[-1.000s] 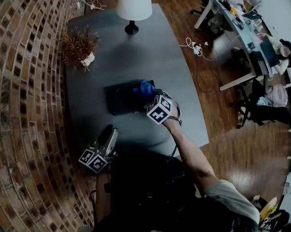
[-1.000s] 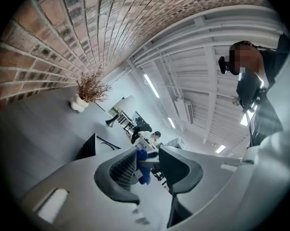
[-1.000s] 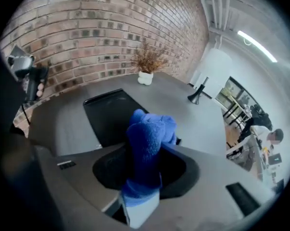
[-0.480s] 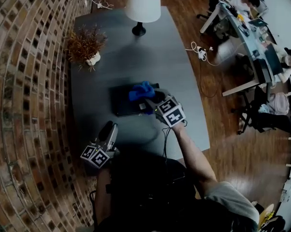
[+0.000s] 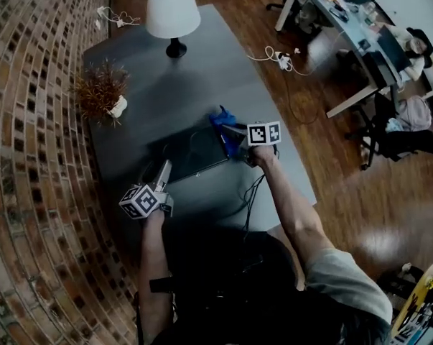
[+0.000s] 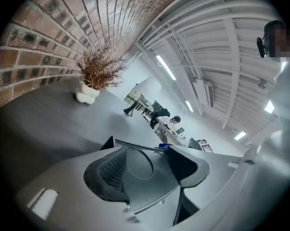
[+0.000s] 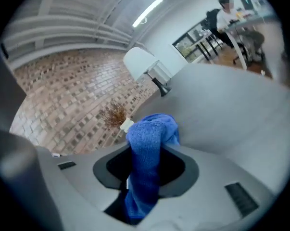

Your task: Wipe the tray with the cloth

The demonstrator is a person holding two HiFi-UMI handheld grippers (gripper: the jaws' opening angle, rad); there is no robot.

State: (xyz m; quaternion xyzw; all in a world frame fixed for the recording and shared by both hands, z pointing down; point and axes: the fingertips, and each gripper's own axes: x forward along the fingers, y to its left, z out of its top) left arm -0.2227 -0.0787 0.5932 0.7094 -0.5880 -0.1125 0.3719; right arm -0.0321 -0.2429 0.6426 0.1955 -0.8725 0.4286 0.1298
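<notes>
The dark tray lies flat on the grey table. The blue cloth hangs over the tray's right edge, and my right gripper is shut on it. In the right gripper view the cloth stands up in a fold between the jaws of that gripper. My left gripper sits low at the tray's near left corner. Its jaws have just been opening and now stand apart with nothing gripped. In the left gripper view the tray's thin edge lies just ahead of the gripper.
A white-shaded lamp stands at the table's far end. A dried plant in a white vase stands by the brick wall on the left. Cables lie on the wooden floor to the right, where people sit at desks.
My right gripper has rolled and carried the cloth from the tray's middle to its right edge. My left gripper has moved forward and down to the tray's near corner, and its jaws have opened.
</notes>
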